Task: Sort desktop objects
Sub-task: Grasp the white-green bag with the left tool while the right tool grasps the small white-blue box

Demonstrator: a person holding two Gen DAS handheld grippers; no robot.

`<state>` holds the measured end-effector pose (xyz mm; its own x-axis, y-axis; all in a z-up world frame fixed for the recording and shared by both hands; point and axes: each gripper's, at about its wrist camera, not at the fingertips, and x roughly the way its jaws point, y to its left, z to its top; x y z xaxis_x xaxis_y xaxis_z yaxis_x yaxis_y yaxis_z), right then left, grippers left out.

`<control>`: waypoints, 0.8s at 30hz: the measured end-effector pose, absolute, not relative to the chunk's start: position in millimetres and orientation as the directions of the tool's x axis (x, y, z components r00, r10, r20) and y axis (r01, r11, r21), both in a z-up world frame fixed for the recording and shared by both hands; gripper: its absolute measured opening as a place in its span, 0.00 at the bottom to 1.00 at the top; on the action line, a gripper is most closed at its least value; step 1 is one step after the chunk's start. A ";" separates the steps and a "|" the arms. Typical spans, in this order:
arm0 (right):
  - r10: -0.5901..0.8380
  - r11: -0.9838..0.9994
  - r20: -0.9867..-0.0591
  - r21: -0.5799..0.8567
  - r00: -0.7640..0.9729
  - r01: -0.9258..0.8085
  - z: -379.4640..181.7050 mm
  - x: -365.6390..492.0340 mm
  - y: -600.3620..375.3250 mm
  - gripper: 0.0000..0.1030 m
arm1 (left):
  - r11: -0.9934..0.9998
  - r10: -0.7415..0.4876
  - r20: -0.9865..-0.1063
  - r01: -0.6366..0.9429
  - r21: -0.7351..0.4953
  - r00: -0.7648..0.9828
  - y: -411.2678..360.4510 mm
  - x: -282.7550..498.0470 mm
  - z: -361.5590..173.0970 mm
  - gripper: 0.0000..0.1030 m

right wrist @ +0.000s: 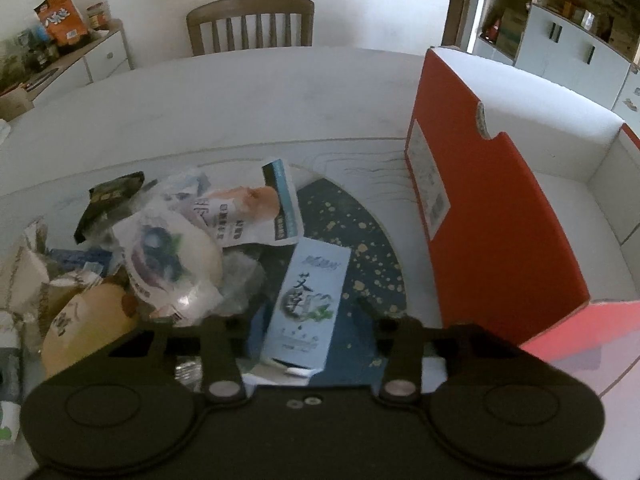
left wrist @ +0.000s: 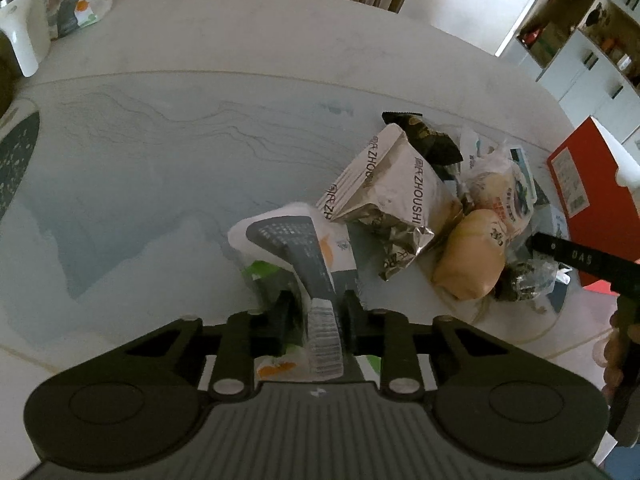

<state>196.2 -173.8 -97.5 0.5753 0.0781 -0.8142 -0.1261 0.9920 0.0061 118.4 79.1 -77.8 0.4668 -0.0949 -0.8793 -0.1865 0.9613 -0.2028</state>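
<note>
Pale-blue carton (right wrist: pixel 306 300) lengthwise between right gripper's (right wrist: pixel 304 312) parted fingers; left gripper (left wrist: pixel 316 308) clamped on snack packet (left wrist: pixel 296 248).

Beige snack pouch (left wrist: pixel 400 184), centre-right of the table in the left wrist view: "ZHOUSHI" in dark capitals along its face, with "ZHOU" repeated on the folded side panel. Black bar of the other gripper (left wrist: pixel 584 260), right edge of the same view: pale letters "OAS". Light blue carton (right wrist: pixel 308 300), near centre in the right wrist view: large Chinese characters "艾草" in dark brushwork above a round emblem. Wrapped bun (right wrist: pixel 80 328), near left: one large dark Chinese character, not legible. Orange box (right wrist: pixel 492 240), right: white label, print too small to read.
</note>
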 end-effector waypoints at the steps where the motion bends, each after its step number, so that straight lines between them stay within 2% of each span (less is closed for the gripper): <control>1: 0.081 0.992 -0.816 0.009 0.573 -0.128 -97.5 194.7 -174.1 0.32 | 0.961 -0.095 -0.878 -0.187 -0.203 0.469 79.0 119.0 -78.3 0.22; 2: 0.086 0.992 -0.816 0.014 0.571 -0.129 -97.4 193.3 -174.7 0.30 | 0.961 -0.089 -0.877 -0.190 -0.199 0.472 79.1 118.1 -77.8 0.21; 10: 0.102 0.990 -0.824 0.031 0.557 -0.136 -95.7 180.8 -184.7 0.28 | 0.960 -0.105 -0.869 -0.179 -0.215 0.483 78.8 105.2 -75.6 0.15; 24: 0.113 0.985 -0.840 0.024 0.531 -0.172 -98.0 131.4 -200.7 0.27 | 0.975 -0.148 -0.854 -0.074 -0.211 0.499 68.5 69.8 -62.7 0.14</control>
